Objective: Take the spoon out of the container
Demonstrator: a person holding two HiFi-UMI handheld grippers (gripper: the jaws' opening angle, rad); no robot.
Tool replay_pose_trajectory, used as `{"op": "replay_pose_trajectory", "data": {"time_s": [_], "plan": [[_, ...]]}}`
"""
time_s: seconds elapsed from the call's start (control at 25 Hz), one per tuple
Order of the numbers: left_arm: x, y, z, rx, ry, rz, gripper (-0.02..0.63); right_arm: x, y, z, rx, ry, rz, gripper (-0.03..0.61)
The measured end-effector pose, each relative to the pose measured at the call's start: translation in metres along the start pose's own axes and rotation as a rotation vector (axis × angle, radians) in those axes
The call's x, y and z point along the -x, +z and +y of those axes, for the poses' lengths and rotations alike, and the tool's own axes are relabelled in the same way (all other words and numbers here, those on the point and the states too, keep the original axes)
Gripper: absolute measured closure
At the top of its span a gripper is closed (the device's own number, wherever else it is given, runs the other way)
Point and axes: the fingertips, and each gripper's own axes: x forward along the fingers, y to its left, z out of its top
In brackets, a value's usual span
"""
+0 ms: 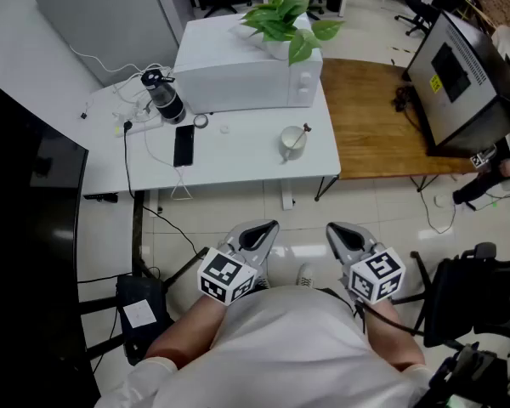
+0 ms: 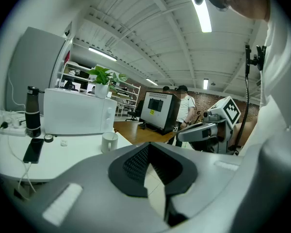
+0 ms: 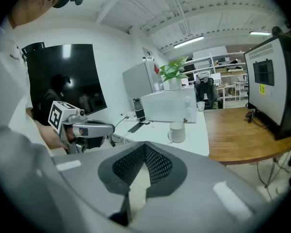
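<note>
- Office; white table (image 1: 238, 155) w/ microwave (image 1: 246, 66), bottle, phone.
- Mug (image 1: 291, 143) = container, upright near table's front edge. Spoon (image 1: 303, 133) stands in it, handle leaning up & right in head view.
- Both grippers low by torso, well short of table. Mug is ahead, roughly between them; handle tips toward right gripper's (image 1: 343, 231) side.
- Left gripper (image 1: 260, 230) & right: jaws together, nothing between.

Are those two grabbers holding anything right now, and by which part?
Nothing is held. The left gripper and the right gripper both have their fingers closed on nothing, away from the table; the spoon sits in the mug.
</note>
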Motion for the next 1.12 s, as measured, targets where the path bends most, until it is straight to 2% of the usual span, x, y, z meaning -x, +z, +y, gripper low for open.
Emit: {"op": "replay_pose_trajectory", "data": {"time_s": [0.44,0.6,0.8,1.12], "plan": [[0.018,0.001,0.039,-0.016,-0.041,0.008,0.611,-0.038,0.019,0.019,0.000,-0.049,-0.019,0.572],[0.017,-0.003,0.057,0.001,-0.035,0.014,0.611,-0.046,0.029,0.016,0.008,-0.062,-0.022,0.571],[0.001,0.002,0.071,0.018,-0.030,0.008,0.609,-0.057,0.033,0.001,0.005,-0.060,-0.005,0.572],[-0.048,0.020,0.097,0.037,0.034,-0.007,0.611,-0.089,0.055,-0.051,0.027,0.021,0.007,0.571]]}}
